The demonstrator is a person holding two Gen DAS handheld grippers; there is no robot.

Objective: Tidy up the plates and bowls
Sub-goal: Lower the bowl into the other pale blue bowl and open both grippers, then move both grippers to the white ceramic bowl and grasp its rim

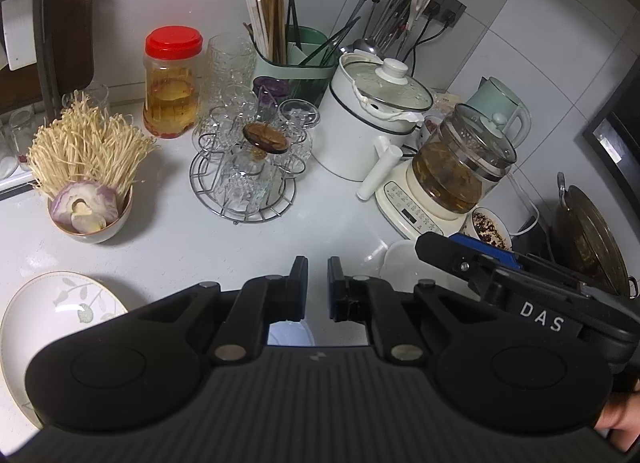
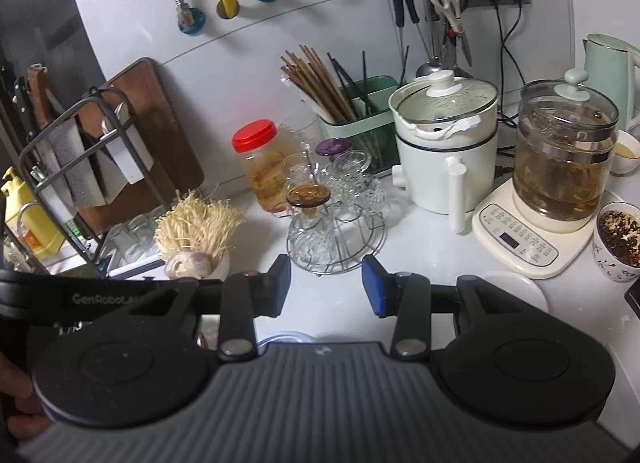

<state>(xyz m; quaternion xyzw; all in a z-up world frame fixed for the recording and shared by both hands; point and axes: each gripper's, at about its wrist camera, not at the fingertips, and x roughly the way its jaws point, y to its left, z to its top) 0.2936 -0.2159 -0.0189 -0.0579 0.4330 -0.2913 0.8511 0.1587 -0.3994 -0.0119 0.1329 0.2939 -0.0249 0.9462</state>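
Your left gripper (image 1: 318, 269) nearly closed, empty, leaf-patterned plate (image 1: 52, 315) down-left of its fingers at the counter's near edge, your right gripper (image 2: 326, 283) part open, empty, small white dish (image 2: 516, 289) just right of its fingers.

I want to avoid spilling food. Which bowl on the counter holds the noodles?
The bowl at the left, with dry noodles standing up in it. The patterned bowl by the glass kettle holds dark flakes.

Red-lidded jar (image 1: 173, 81) far ahead-left of claw; glass rack (image 1: 244, 179) straight ahead; white pot (image 1: 372, 119) ahead-right; glass kettle (image 1: 460, 167) right, beside it; chopstick holder (image 1: 296, 67) behind rack; on surface (image 1: 200, 247).
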